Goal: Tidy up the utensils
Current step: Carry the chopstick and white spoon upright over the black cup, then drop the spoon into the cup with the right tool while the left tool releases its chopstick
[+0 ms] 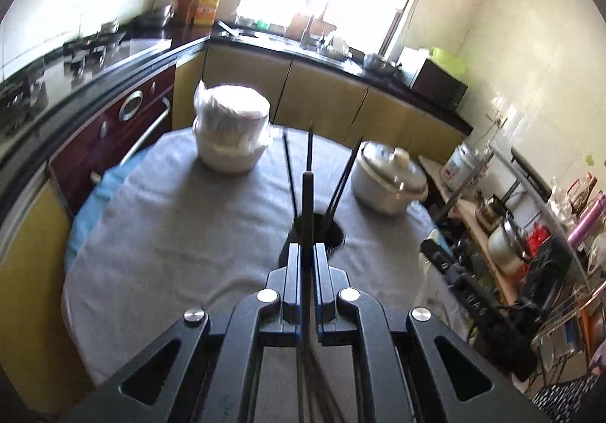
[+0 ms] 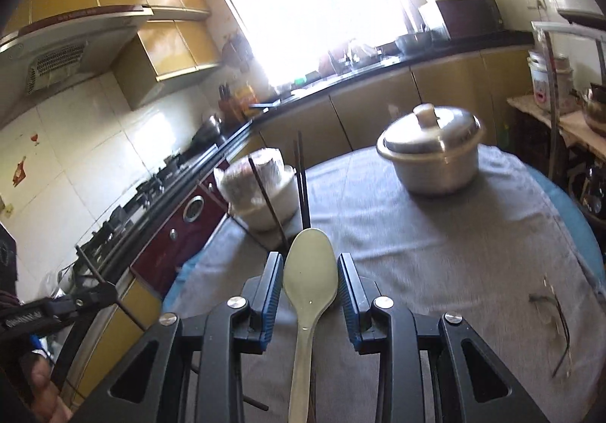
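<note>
My left gripper [image 1: 307, 252] is shut on dark chopsticks [image 1: 307, 195] that stand up between its pads. Just beyond it a black holder [image 1: 336, 233] sits on the table with several chopsticks [image 1: 342, 177] leaning out of it. My right gripper [image 2: 310, 283] is shut on a pale spoon [image 2: 310, 271], its bowl between the blue pads and its handle running back toward the camera. Past the spoon the chopsticks in the holder [image 2: 301, 180] rise; the holder itself is hidden there. The left gripper [image 2: 108, 290] shows at the lower left of the right wrist view, with a hand [image 2: 41, 389] behind it.
The round table [image 1: 170, 233] has a grey cloth. On it stand a white covered bowl [image 1: 231, 135] at the back left and a lidded metal pot [image 1: 386, 177] at the back right. Spectacles [image 2: 556, 317] lie near the right edge. Counter, stove and cabinets ring the table.
</note>
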